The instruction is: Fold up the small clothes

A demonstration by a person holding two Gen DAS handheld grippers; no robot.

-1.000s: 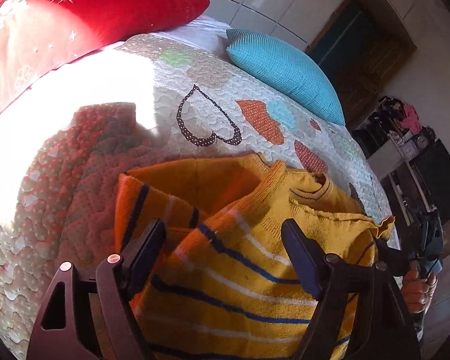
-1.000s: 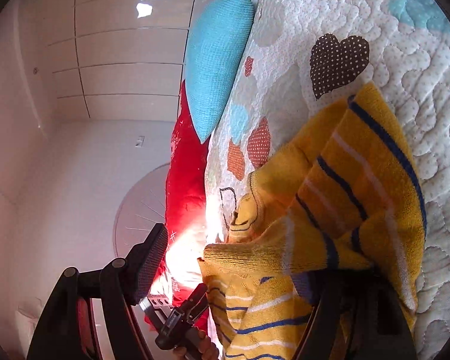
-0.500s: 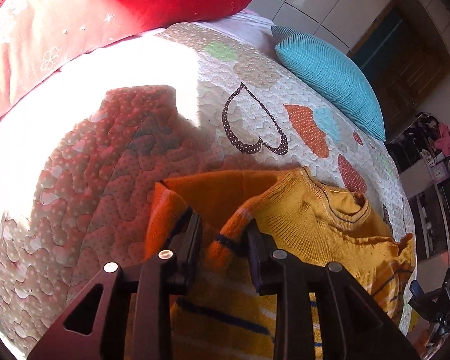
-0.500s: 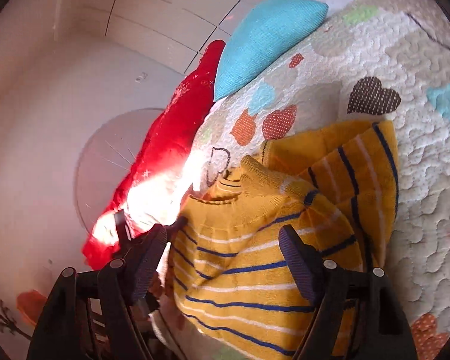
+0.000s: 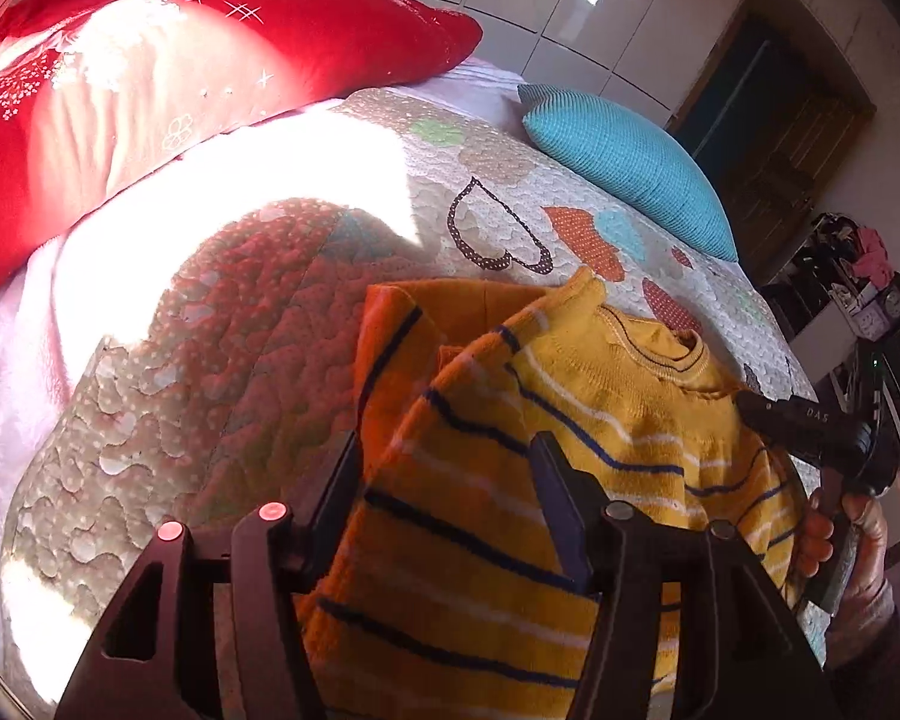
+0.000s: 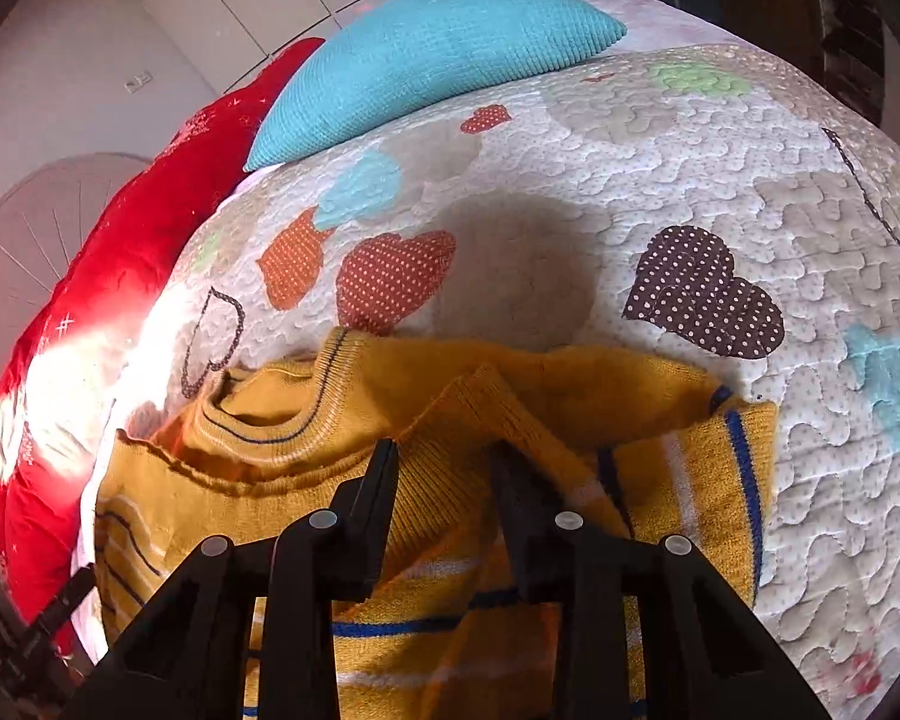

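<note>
I see the yellow striped sweater (image 5: 600, 438) lying on the quilted bed (image 5: 222, 396), partly folded, with its collar (image 5: 660, 348) pointing toward the far side, where the blue pillow (image 5: 624, 168) lies. Its long axis runs from the collar back toward me, under both tools. My left gripper (image 5: 450, 480) is spread wide, and a raised fold of the knit stands between its fingers; I cannot tell if they touch it. My right gripper (image 6: 444, 474) has its fingers drawn near, pinching a ridge of the sweater (image 6: 510, 408) just behind the collar (image 6: 270, 420). A sleeve lies folded over the body at the right side. The red pillow (image 5: 150, 90) lies at the far left, well apart. The quilt (image 6: 690, 210) beyond the collar carries only heart patches.
</note>
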